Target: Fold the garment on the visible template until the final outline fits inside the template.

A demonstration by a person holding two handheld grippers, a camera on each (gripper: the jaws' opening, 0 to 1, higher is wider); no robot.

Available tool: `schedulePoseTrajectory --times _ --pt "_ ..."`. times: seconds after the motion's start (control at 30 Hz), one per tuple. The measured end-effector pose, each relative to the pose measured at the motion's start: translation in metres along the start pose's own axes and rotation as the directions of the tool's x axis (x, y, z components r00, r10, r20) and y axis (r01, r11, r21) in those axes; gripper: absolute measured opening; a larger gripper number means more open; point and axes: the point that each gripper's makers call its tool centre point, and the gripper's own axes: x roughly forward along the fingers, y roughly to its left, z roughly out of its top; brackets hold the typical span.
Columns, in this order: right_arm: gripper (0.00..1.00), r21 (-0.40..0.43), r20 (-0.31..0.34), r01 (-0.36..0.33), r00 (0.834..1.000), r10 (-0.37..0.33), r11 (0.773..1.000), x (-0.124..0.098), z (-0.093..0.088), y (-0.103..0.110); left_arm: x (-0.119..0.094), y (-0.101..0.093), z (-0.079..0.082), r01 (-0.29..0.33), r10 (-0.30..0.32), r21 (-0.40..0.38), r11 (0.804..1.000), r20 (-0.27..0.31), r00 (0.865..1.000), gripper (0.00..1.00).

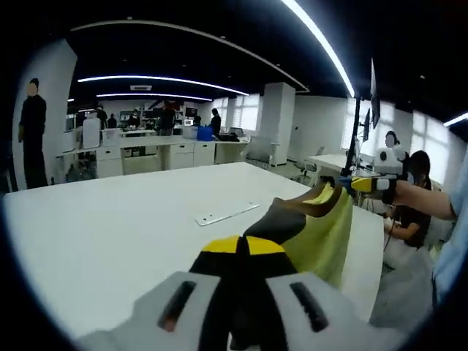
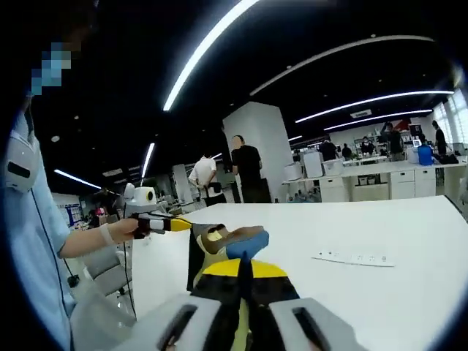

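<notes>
While both grippers hold cloth up off the table: garment stretched between them, in the air.
L gripper: jaws together, clamped on garment edge, at 6 o'clock in left gripper view; yellow tips meet on dark fabric. Also seen in right gripper view at 9 o'clock, held by a hand.
R gripper: jaws together, pinching garment, 6 o'clock in right gripper view. Seen in left gripper view at 3 o'clock, fabric corner in its tip.
Garment: yellow-green w/ dark brown/black parts; hangs from R gripper to L gripper, draping over table's right edge area. In right gripper view shows black, yellow, blue patch.
Table: white, large, below garment.
Strip: flat white bar lying on table, 12 o'clock of L gripper, apart from garment; in right gripper view at 3 o'clock.
Template: can't tell where.
Bkgd: office, desks, ceiling light strips, people standing.
</notes>
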Motion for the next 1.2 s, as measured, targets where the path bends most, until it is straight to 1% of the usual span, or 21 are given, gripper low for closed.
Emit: schedulePoseTrajectory --times 0.07,0.13,0.17,0.27,0.33,0.47,0.5,0.53,0.57,0.63,0.67,0.7,0.73,0.77,0.83,0.87,0.93,0.97,1.1,1.13,1.2 --pt "0.00 -0.017 0.011 -0.004 1.000 0.004 1.000 0.005 0.008 -0.004 0.003 0.004 0.008 0.004 -0.004 -0.007 1.000 0.016 1.000 0.00" --pt "0.00 -0.019 0.009 -0.010 1.000 0.010 1.000 0.014 0.009 -0.015 0.009 0.014 0.012 -0.005 0.005 0.004 1.000 0.021 1.000 0.00" --pt "0.00 -0.011 -0.001 -0.002 1.000 0.002 1.000 0.021 0.007 -0.028 0.014 0.019 0.012 -0.010 0.010 0.005 1.000 0.014 1.000 0.00" --pt "0.00 -0.017 -0.020 0.003 1.000 -0.004 1.000 0.035 0.001 -0.040 0.027 0.031 0.006 -0.027 0.027 -0.009 1.000 0.001 1.000 0.00" --pt "0.00 -0.008 -0.036 0.009 0.999 -0.009 1.000 0.045 -0.006 -0.049 0.037 0.041 -0.002 -0.047 0.046 -0.013 0.999 -0.024 0.999 0.00" --pt "0.00 0.006 -0.087 0.024 0.996 -0.023 1.000 0.063 -0.027 -0.071 0.056 0.058 -0.016 -0.061 0.060 -0.026 0.998 -0.048 0.997 0.00" --pt "0.00 0.015 -0.107 0.031 0.994 -0.029 0.999 0.067 -0.035 -0.079 0.063 0.064 -0.023 -0.068 0.066 -0.037 0.997 -0.064 0.996 0.00" --pt "0.00 0.015 -0.113 0.033 0.993 -0.031 0.999 0.068 -0.038 -0.082 0.067 0.066 -0.026 -0.068 0.065 -0.041 0.997 -0.071 0.995 0.00" --pt "0.00 0.032 -0.137 0.048 0.990 -0.043 0.998 0.072 -0.047 -0.090 0.075 0.071 -0.033 -0.068 0.065 -0.040 0.997 -0.078 0.995 0.00" --pt "0.00 0.030 -0.157 0.051 0.987 -0.046 0.998 0.078 -0.057 -0.098 0.083 0.076 -0.043 -0.071 0.065 -0.054 0.996 -0.102 0.993 0.00" --pt "0.00 0.038 -0.176 0.059 0.983 -0.051 0.998 0.083 -0.067 -0.106 0.091 0.081 -0.051 -0.072 0.066 -0.054 0.996 -0.108 0.992 0.00" --pt "0.00 0.041 -0.193 0.062 0.980 -0.053 0.997 0.088 -0.075 -0.111 0.096 0.086 -0.061 -0.078 0.067 -0.079 0.994 -0.135 0.989 0.00" --pt "0.00 0.040 -0.205 0.063 0.977 -0.053 0.997 0.092 -0.081 -0.115 0.100 0.089 -0.066 -0.082 0.068 -0.093 0.992 -0.146 0.987 0.00" --pt "0.00 0.043 -0.218 0.070 0.974 -0.059 0.997 0.095 -0.087 -0.120 0.105 0.092 -0.069 -0.082 0.070 -0.080 0.993 -0.139 0.988 0.00" --pt "0.00 0.053 -0.239 0.077 0.969 -0.062 0.996 0.105 -0.099 -0.130 0.115 0.099 -0.085 -0.091 0.068 -0.123 0.988 -0.175 0.982 0.00" --pt "0.00 0.067 -0.261 0.088 0.963 -0.067 0.994 0.109 -0.109 -0.137 0.123 0.103 -0.091 -0.089 0.068 -0.112 0.990 -0.176 0.982 0.00" --pt "0.00 0.066 -0.280 0.109 0.956 -0.087 0.992 0.117 -0.120 -0.150 0.130 0.109 -0.102 -0.099 0.072 -0.126 0.987 -0.198 0.977 0.00" --pt "0.00 0.074 -0.283 0.119 0.954 -0.094 0.990 0.120 -0.123 -0.155 0.134 0.112 -0.105 -0.105 0.079 -0.122 0.987 -0.200 0.977 0.00" --pt "0.00 0.083 -0.312 0.143 0.944 -0.111 0.986 0.133 -0.139 -0.171 0.147 0.125 -0.122 -0.133 0.098 -0.159 0.978 -0.214 0.972 0.00" --pt "0.00 0.092 -0.329 0.151 0.938 -0.113 0.984 0.137 -0.145 -0.176 0.151 0.128 -0.128 -0.147 0.105 -0.182 0.972 -0.224 0.969 0.00" --pt "0.00 0.079 -0.350 0.164 0.928 -0.126 0.983 0.143 -0.154 -0.183 0.156 0.134 -0.138 -0.158 0.112 -0.182 0.971 -0.240 0.964 0.00"
